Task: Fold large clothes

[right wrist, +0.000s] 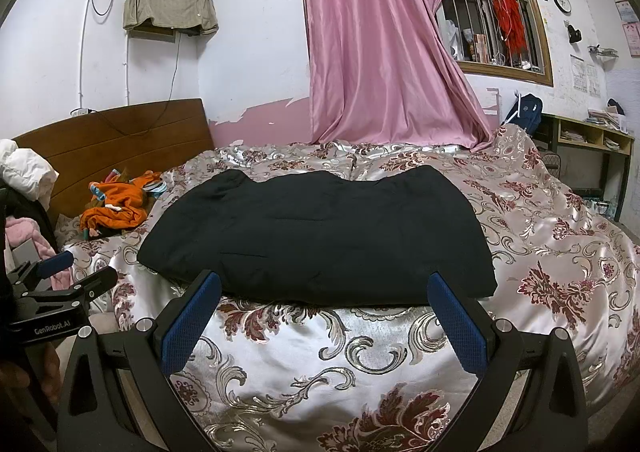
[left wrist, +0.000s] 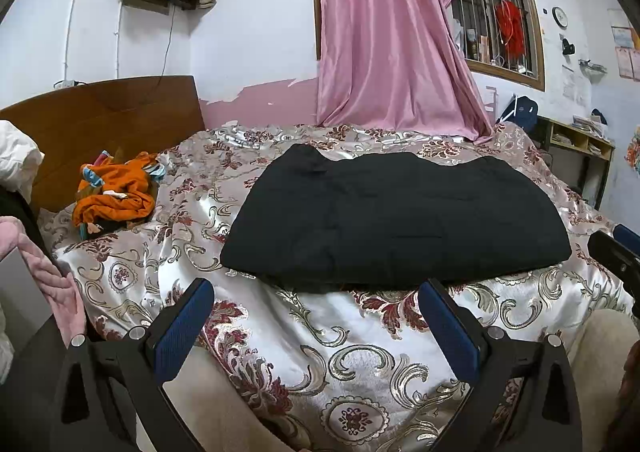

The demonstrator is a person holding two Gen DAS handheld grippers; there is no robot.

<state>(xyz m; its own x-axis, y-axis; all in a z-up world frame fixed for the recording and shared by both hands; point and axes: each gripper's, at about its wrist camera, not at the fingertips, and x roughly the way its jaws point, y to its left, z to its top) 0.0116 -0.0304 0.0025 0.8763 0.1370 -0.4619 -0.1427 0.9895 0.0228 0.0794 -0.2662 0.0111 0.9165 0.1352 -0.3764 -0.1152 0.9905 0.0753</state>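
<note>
Black garment lies flat on the bed

The black garment [left wrist: 394, 218] rests as a neat rectangle on the floral bedspread [left wrist: 320, 352]; left gripper [left wrist: 316, 316] and right gripper [right wrist: 326, 316] hover spread, empty, at its near edge.

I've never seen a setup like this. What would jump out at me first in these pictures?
Probably the black garment, lying flat in the middle of the bed on a shiny floral bedspread. Behind it a long pink curtain hangs from the window down to the bed's far edge, and a crumpled orange garment sits to the left by the wooden headboard. In the foreground, the open left gripper and right gripper frame the black garment, touching nothing.
</note>
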